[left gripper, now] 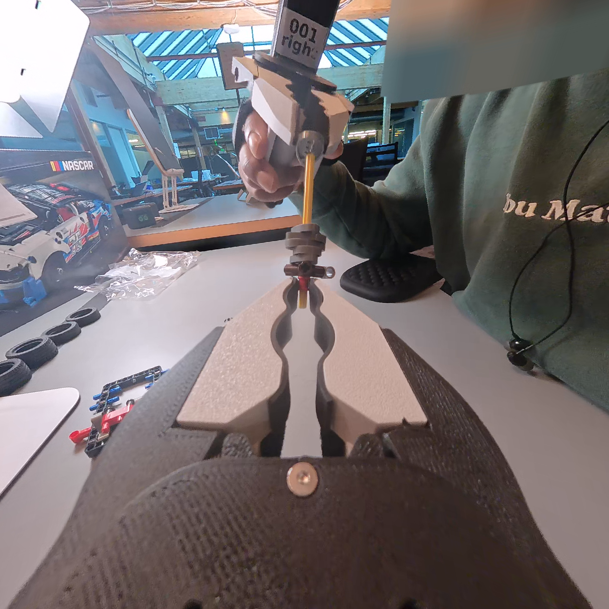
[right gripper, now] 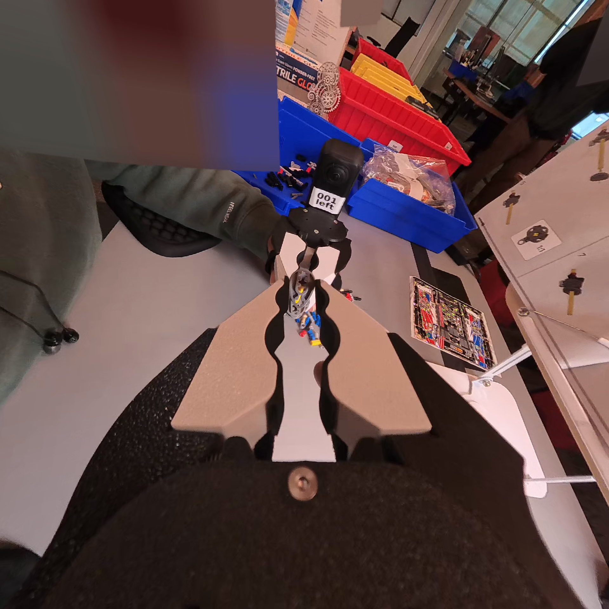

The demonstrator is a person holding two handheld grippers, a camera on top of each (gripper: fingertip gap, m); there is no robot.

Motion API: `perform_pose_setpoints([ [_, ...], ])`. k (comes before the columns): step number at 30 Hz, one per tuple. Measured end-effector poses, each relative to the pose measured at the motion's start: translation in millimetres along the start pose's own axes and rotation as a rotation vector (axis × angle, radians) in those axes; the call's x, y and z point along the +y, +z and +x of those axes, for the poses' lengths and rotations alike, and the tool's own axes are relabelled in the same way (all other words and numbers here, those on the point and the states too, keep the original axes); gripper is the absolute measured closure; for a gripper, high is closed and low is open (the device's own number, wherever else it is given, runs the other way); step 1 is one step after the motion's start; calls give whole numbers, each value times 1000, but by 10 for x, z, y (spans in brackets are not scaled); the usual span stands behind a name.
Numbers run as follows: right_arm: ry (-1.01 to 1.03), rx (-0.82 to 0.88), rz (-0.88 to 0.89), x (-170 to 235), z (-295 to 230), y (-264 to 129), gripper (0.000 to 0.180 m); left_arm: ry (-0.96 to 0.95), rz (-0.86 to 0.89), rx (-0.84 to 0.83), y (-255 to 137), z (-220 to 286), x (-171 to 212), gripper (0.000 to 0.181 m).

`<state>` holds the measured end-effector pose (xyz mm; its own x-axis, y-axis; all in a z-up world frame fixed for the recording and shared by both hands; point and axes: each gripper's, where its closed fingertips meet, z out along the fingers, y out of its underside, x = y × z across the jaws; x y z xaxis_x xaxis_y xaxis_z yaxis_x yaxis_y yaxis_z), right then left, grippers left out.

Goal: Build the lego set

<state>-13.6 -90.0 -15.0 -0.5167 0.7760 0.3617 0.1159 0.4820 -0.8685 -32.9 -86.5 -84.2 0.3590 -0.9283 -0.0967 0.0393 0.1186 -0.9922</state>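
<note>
In the left wrist view my left gripper (left gripper: 303, 287) is shut on the lower end of a yellow axle (left gripper: 308, 188), at a red bush (left gripper: 303, 282). Stacked grey cam pieces (left gripper: 304, 245) and a dark brown cross connector (left gripper: 304, 270) sit on the axle just above my fingertips. My right gripper (left gripper: 308, 148), held in a hand, grips the axle's upper end at a grey round piece. In the right wrist view my right gripper (right gripper: 300, 285) is closed around the grey stack (right gripper: 299, 293), seen end-on. The left gripper (right gripper: 308, 263) faces it.
Several black tyres (left gripper: 49, 339), a black beam with blue pins (left gripper: 128, 385), red parts (left gripper: 110, 421), a plastic bag (left gripper: 145, 270) and the set's box (left gripper: 49, 230) lie left. Blue bins (right gripper: 395, 211), a red bin (right gripper: 395, 112), a sticker sheet (right gripper: 451, 324) and loose parts (right gripper: 309, 328) lie beyond. Spacing between my two grippers at the tips: around 8 cm.
</note>
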Motion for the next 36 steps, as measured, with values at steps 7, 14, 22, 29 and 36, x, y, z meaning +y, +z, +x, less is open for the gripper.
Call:
perform_pose_setpoints([
  [7,-41,-19,25,-59,-118,18,167,35,-10,22,23,61,-20,177],
  [14,-91,-22,27,-69,-192,15,166,53,-43,43,46,110,-4,177],
  [22,-93,-38,6,-37,-218,32,167,59,-83,58,42,135,33,177],
  [29,-93,-64,-15,18,-265,31,167,32,-121,83,32,162,68,177],
  [36,-80,-60,40,-11,-286,57,166,14,-113,90,35,176,55,177],
])
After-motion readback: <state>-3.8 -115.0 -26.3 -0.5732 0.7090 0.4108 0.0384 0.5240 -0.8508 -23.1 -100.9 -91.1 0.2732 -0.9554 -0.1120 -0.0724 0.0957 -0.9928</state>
